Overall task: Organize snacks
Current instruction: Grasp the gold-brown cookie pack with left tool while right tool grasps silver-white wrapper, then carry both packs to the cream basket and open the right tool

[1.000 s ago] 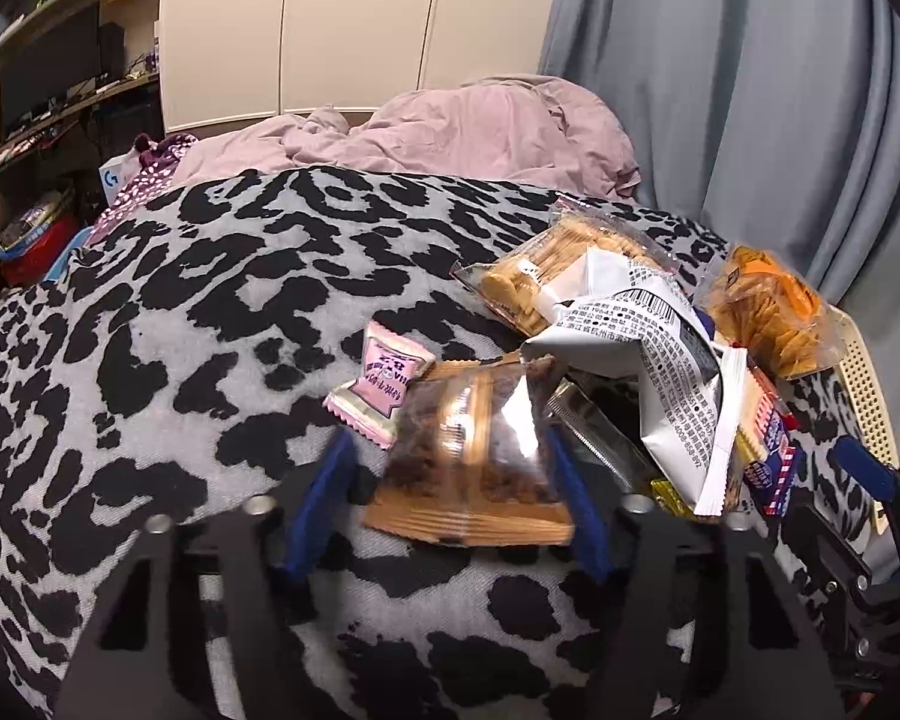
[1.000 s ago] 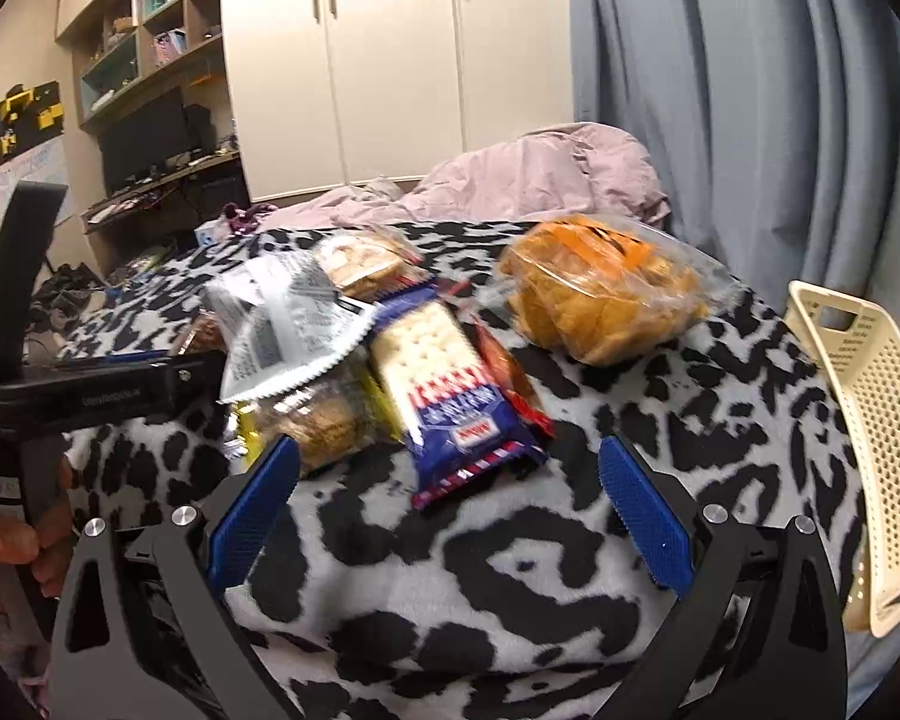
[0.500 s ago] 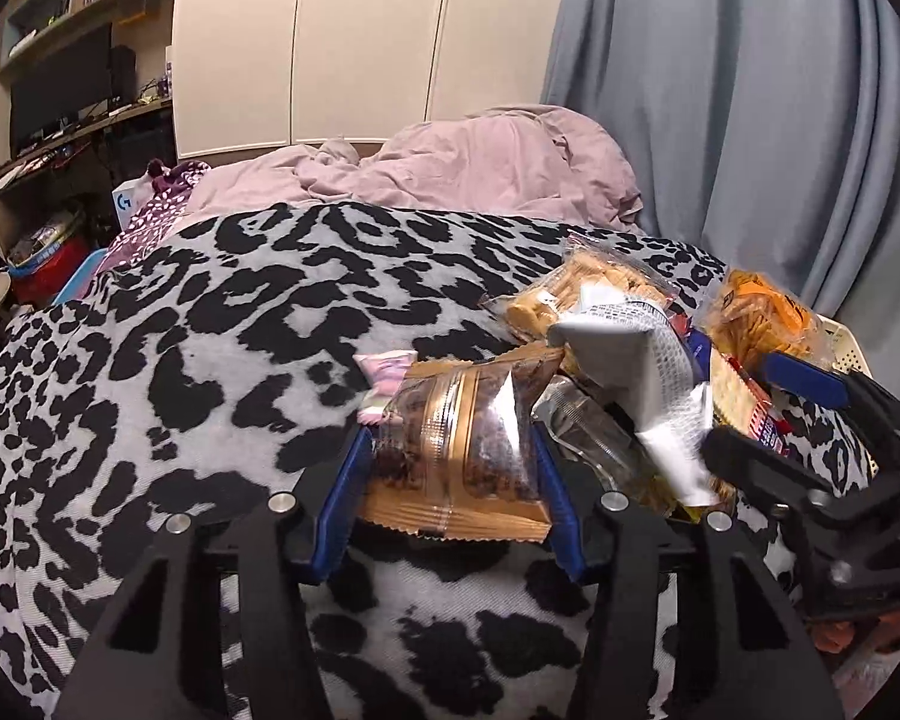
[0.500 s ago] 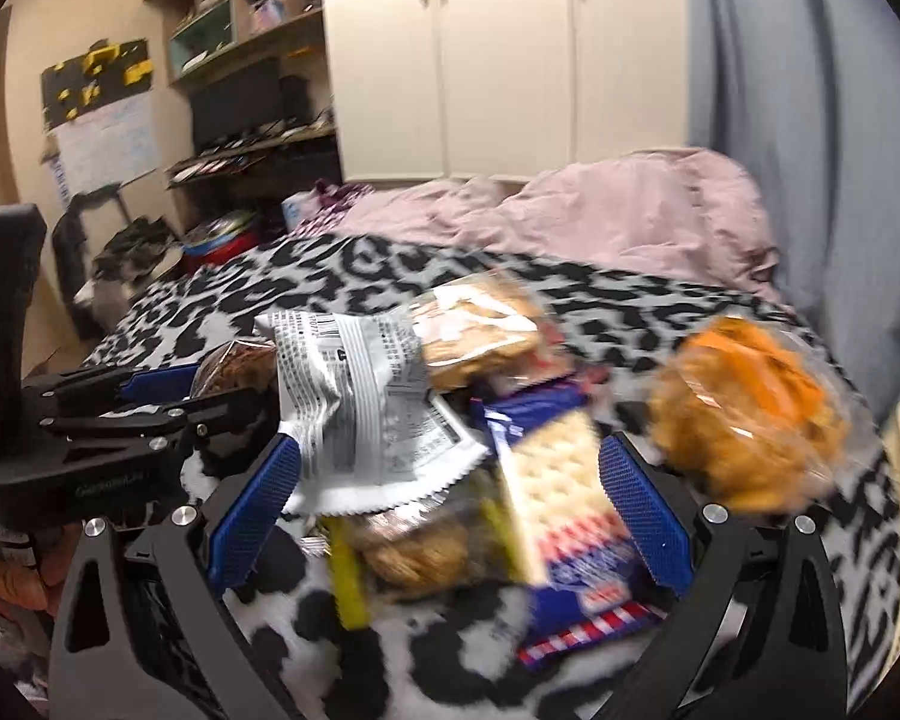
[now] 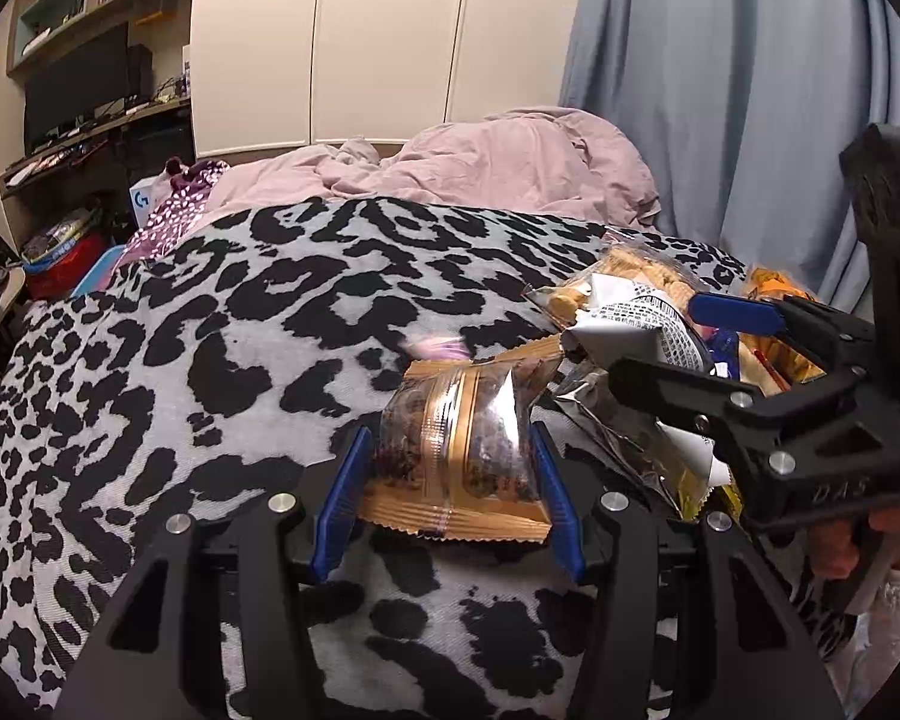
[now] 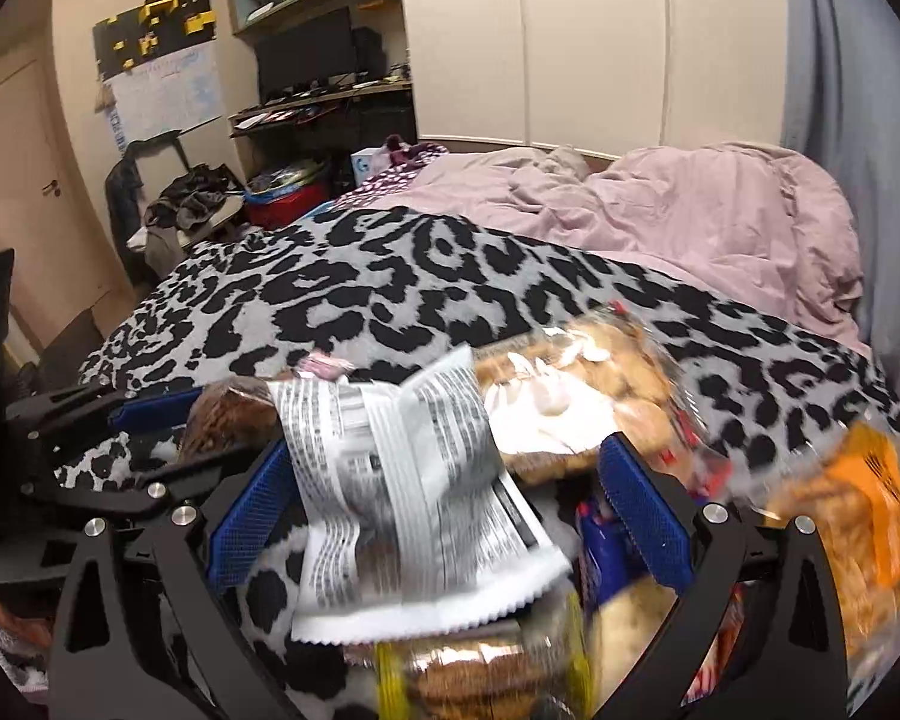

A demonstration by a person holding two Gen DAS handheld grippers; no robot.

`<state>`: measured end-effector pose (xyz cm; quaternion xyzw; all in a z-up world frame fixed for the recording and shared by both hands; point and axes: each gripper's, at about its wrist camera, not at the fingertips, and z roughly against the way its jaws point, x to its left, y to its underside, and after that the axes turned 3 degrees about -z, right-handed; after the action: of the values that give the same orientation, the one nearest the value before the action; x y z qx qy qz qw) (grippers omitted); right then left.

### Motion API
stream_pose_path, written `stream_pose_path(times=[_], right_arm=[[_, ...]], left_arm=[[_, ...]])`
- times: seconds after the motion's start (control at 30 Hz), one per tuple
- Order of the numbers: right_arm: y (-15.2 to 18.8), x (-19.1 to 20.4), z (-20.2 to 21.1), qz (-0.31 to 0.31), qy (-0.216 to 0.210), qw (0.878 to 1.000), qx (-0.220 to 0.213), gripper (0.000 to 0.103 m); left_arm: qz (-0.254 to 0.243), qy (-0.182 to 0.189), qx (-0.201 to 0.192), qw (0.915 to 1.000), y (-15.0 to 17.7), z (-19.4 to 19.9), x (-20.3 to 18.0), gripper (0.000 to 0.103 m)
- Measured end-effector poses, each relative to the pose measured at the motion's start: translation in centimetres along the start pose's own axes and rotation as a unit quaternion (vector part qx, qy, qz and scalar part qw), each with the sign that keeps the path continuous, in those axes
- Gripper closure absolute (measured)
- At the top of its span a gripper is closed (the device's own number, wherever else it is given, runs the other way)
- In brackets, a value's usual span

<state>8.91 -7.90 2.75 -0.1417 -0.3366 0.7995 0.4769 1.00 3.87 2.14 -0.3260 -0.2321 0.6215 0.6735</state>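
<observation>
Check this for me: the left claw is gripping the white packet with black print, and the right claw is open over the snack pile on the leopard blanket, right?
Not quite. The left claw is shut on the brown and gold snack packet, as the left wrist view shows. The white packet with black print lies between the open right claw fingers on the leopard blanket.

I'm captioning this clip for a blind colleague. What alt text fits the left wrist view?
The left gripper is shut on a clear gold-striped snack packet over a leopard-print blanket. Beside it the right gripper reaches into a heap of snack bags; a rumpled pink duvet lies beyond.
</observation>
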Motion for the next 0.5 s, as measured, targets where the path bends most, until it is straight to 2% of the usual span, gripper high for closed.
stream_pose_path(times=[0.03, 0.07, 0.13, 0.17, 0.23, 0.37, 0.5], right_arm=[[-0.1, 0.0, -0.2, -0.001, -0.007, 1.000, 0.004, 0.005], [-0.2, 0.0, -0.5, 0.000, -0.016, 1.000, 0.008, 0.016], [-0.1, 0.2, -0.6, 0.004, -0.012, 1.000, 0.006, 0.023], [0.0, 0.3, -0.6, 0.005, -0.014, 1.000, 0.004, 0.035], [0.1, 0.5, -0.2, 0.000, -0.031, 1.000, 0.002, 0.037], [0.6, 0.5, 0.7, -0.010, -0.032, 0.999, -0.012, 0.041], [1.1, 0.0, 3.1, -0.035, -0.037, 0.998, -0.046, 0.041]], left_arm=[[0.002, 0.002, 0.002, 1.0000, 0.1, -0.1, 0.1, 0.050], [0.002, 0.003, 0.004, 1.0000, 0.1, -0.2, 0.1, 0.050], [0.006, 0.008, 0.004, 0.9999, 0.2, -0.1, 0.2, 0.050], [0.007, 0.008, 0.004, 0.9999, 0.2, -0.1, 0.2, 0.050], [0.008, 0.007, -0.001, 0.9999, 0.1, 0.2, 0.1, 0.050], [0.010, 0.007, -0.011, 0.9999, -0.2, 1.1, 0.1, 0.050], [0.011, 0.006, -0.023, 0.9997, -0.5, 2.1, -0.2, 0.050]])
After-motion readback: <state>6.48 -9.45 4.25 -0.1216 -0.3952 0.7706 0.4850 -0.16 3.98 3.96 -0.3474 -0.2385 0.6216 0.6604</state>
